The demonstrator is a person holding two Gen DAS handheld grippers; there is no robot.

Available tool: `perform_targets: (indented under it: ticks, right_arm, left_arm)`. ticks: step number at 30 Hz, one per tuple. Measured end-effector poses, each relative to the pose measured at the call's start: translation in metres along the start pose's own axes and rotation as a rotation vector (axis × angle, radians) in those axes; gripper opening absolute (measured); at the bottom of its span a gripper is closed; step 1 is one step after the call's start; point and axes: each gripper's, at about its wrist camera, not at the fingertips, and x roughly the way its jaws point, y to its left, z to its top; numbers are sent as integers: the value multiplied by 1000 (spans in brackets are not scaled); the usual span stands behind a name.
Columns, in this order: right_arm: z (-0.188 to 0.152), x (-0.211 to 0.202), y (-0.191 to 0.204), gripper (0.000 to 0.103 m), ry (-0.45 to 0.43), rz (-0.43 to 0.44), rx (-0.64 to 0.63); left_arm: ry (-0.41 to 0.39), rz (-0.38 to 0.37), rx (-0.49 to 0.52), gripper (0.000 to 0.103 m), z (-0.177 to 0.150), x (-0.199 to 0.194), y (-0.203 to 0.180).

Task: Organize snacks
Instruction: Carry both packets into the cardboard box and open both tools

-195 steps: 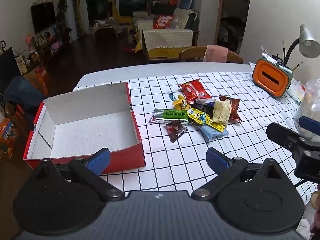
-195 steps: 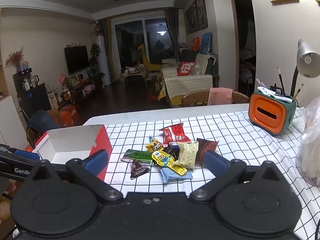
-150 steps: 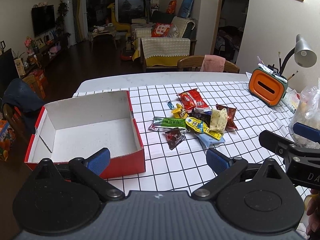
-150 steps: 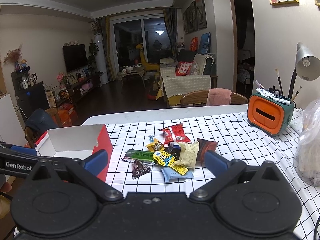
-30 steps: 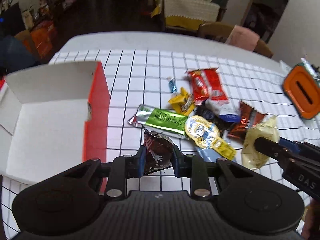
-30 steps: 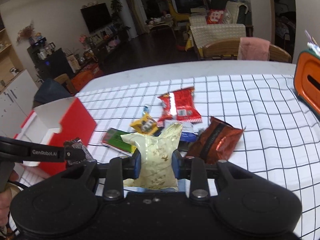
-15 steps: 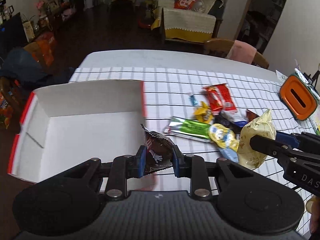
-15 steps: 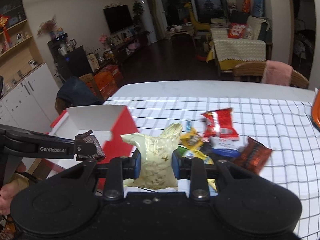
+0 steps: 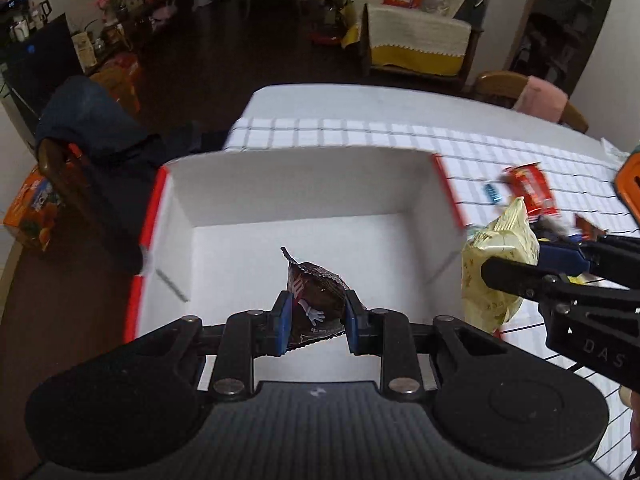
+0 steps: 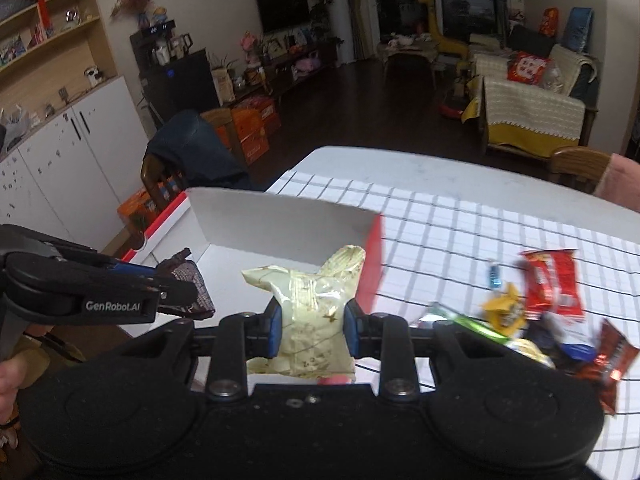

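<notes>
My left gripper (image 9: pixel 316 322) is shut on a small brown chocolate packet (image 9: pixel 314 304) and hangs over the white inside of the open red box (image 9: pixel 400 184). My right gripper (image 10: pixel 313 330) is shut on a pale yellow snack bag (image 10: pixel 312 304) just right of the box's near right corner; that bag (image 9: pixel 496 268) and the right gripper (image 9: pixel 520 268) also show in the left wrist view. In the right wrist view the left gripper (image 10: pixel 176 292) with its brown packet (image 10: pixel 192 288) reaches in from the left, over the red box (image 10: pixel 370 276). The remaining snacks (image 10: pixel 532 304) lie heaped on the checked cloth to the right.
The box sits at the table's left end, near the edge, with a chair draped in a dark jacket (image 9: pixel 92 136) beyond it. An orange holder (image 9: pixel 630 184) stands at the far right. A wooden chair with a pink cloth (image 9: pixel 536 100) is at the table's far side.
Both grippers have swung left with their packets, from above the snack pile to the red box; the left one is now over the box's inside.
</notes>
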Motion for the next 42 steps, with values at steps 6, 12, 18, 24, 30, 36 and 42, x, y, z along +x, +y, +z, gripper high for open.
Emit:
perform_targets:
  ticks: [6, 12, 18, 24, 30, 36, 42]
  right_arm:
    - [9, 34, 28, 29, 59, 15, -14]
    - [11, 72, 52, 29, 146, -3, -80]
    - [2, 101, 58, 29, 228, -15, -75]
    - [-6, 114, 61, 29, 276, -20, -68]
    - [-8, 118, 65, 29, 290, -22, -77]
    - [-7, 109, 63, 30, 266, -13, -53]
    - [-4, 87, 56, 30, 219, 10, -15]
  left_arm:
    - [45, 26, 11, 26, -1, 25, 32]
    - [94, 26, 26, 26, 0, 47, 47]
    - [160, 32, 67, 26, -5, 68, 46]
    - [207, 30, 98, 27, -13, 82, 44]
    - [218, 23, 101, 27, -13, 88, 43]
    - [194, 15, 97, 28, -14, 79, 44]
    - [142, -4, 82, 46, -10, 57, 42]
